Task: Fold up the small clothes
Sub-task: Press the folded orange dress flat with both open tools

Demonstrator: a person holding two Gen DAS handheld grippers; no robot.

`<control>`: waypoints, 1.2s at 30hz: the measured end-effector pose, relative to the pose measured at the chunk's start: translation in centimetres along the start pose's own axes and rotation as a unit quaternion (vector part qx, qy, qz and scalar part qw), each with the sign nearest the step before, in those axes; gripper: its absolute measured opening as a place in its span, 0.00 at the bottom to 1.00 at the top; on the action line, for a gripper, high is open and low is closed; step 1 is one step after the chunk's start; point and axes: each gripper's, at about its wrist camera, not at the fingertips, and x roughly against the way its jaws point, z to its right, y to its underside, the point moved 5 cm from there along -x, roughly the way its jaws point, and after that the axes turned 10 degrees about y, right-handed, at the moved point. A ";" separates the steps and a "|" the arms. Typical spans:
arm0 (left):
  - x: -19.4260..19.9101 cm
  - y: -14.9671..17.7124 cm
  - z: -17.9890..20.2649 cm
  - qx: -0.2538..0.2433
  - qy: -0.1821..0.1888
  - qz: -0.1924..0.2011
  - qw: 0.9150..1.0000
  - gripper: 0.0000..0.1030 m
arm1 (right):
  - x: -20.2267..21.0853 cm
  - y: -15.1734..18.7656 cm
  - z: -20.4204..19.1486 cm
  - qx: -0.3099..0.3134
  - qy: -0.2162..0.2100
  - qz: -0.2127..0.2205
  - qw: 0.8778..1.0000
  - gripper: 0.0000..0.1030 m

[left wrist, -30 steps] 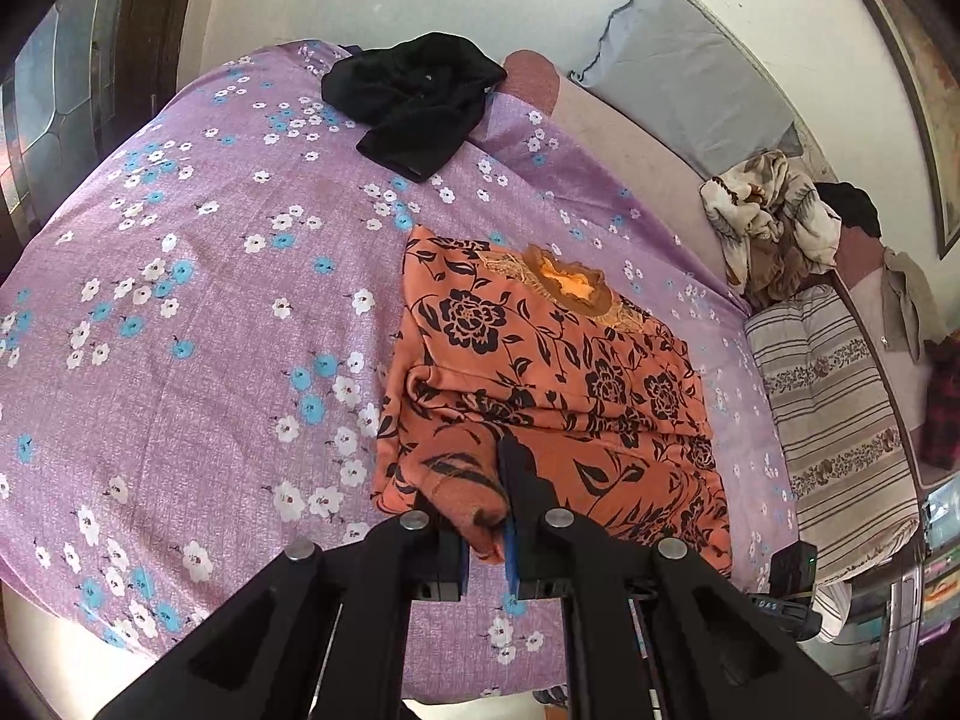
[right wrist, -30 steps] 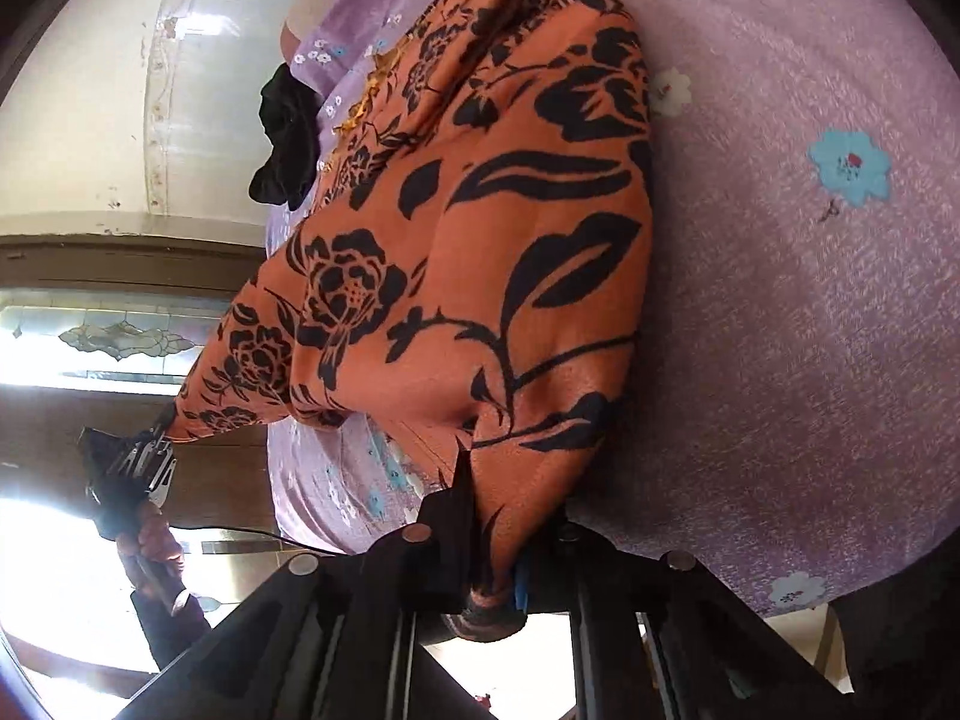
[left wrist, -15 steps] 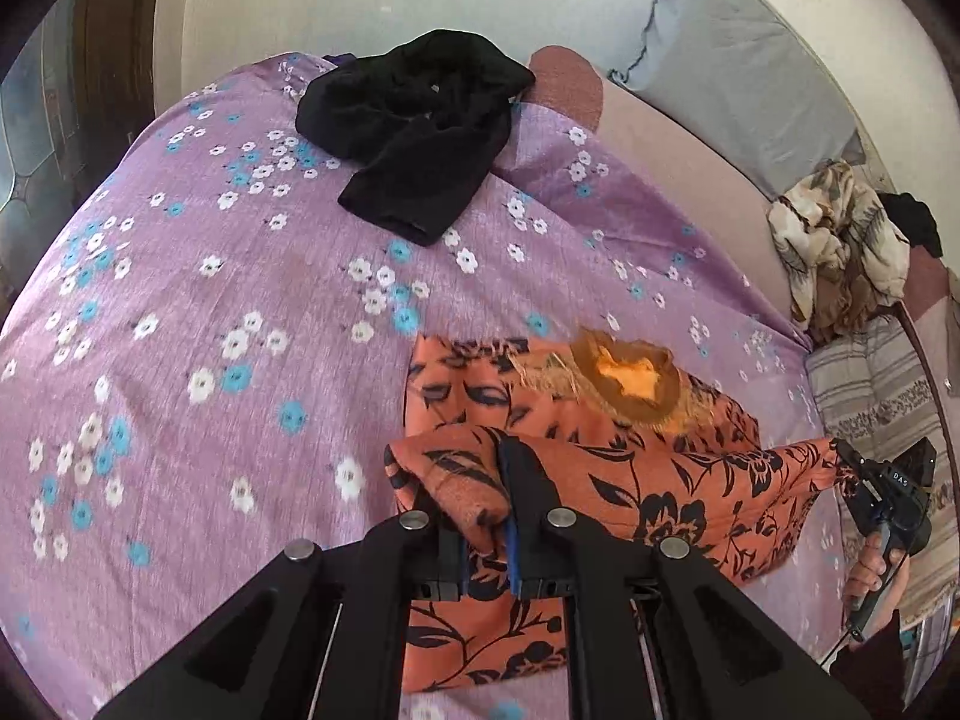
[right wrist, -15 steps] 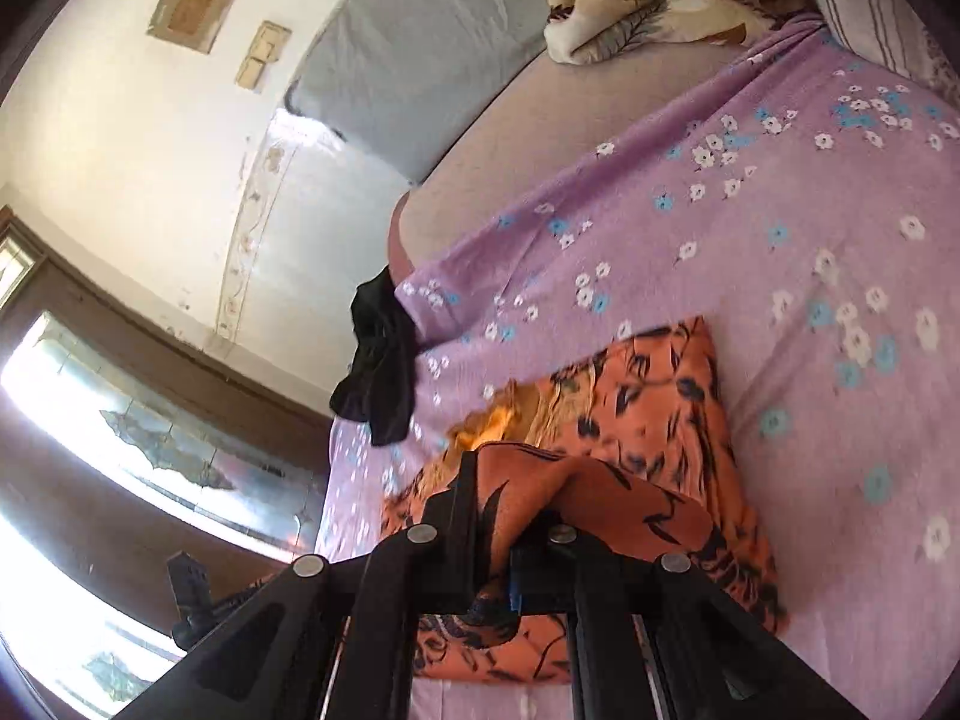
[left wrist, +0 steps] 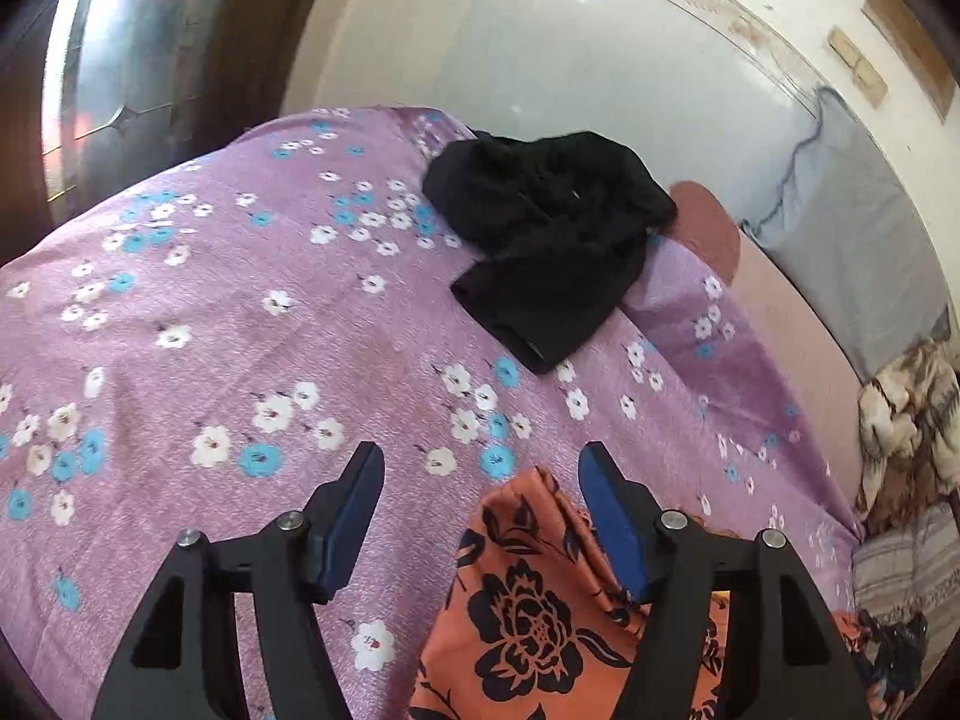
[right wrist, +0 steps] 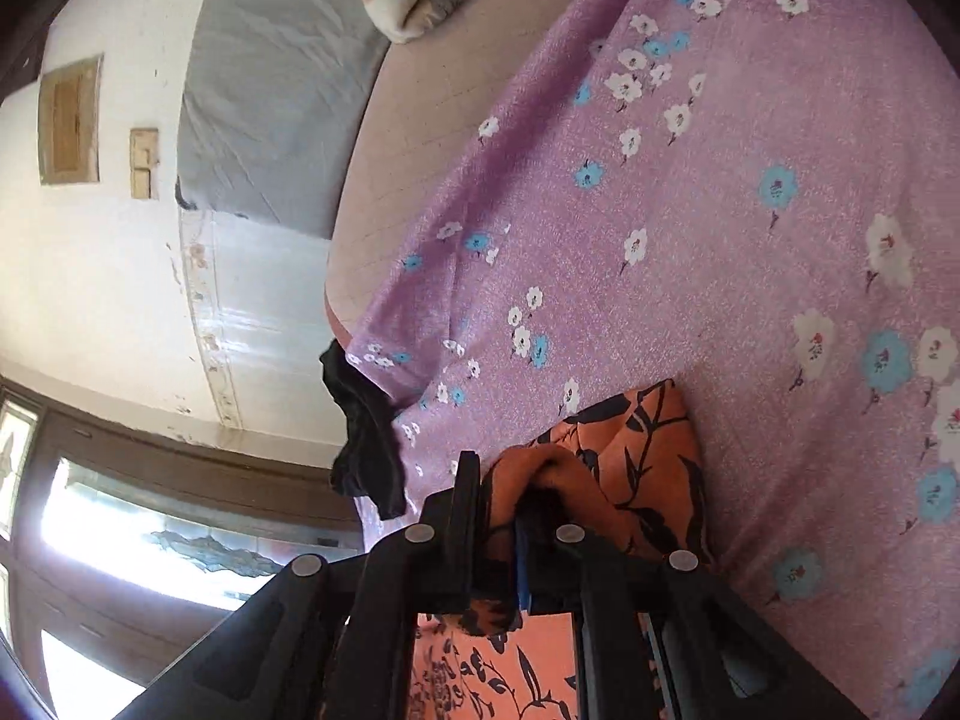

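Folding looks partway done — the orange floral garment (left wrist: pixel 540 618) lies doubled on the purple bedspread (left wrist: pixel 240 360), at about five o'clock in the left view. Left gripper (left wrist: pixel 480 468) stands wide, empty; right gripper (right wrist: pixel 501 498) pinches an orange corner, not yet let go. One black garment (left wrist: pixel 552 246) waits unfolded at one o'clock — two garments counted, two grippers.

No legible text or labels.
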 end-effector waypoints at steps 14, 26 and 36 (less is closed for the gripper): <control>2.9 15.3 5.9 -0.081 -0.038 -0.082 0.993 0.66 | -3.2 12.1 -3.3 0.248 0.250 -0.069 0.933 0.38; -0.4 13.8 4.1 -0.095 -0.074 -0.111 0.986 0.66 | -15.0 5.6 -8.7 0.274 0.318 0.020 0.907 0.41; 0.8 13.3 2.5 -0.066 -0.075 -0.101 0.990 0.66 | -20.5 21.2 -15.9 0.403 0.192 -0.111 0.888 0.41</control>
